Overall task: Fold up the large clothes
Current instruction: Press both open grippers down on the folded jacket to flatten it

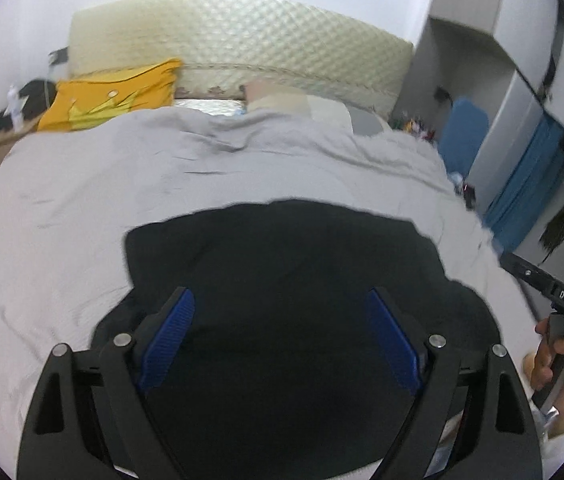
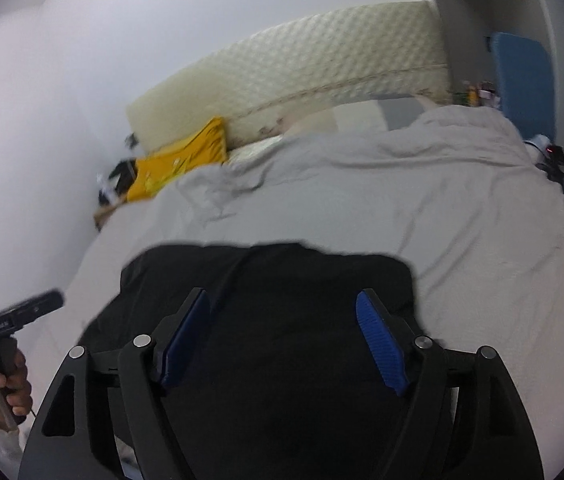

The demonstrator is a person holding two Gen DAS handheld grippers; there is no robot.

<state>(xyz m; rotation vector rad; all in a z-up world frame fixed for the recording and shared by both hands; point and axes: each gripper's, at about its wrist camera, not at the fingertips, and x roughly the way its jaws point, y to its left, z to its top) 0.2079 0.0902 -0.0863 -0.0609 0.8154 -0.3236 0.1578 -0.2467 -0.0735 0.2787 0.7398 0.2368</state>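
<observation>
black garment (image 1: 282, 264) on bed (image 1: 62, 208), both grippers – jaws wide

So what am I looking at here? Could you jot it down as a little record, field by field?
place: a bed with a grey cover
garment: a black garment lying on the cover, near edge
left gripper: open, above the garment, holding nothing
right gripper: open, above the garment, holding nothing
at the head of the bed: a yellow pillow and a cream padded headboard
fold state: hard to tell, the pictures are blurred
</observation>
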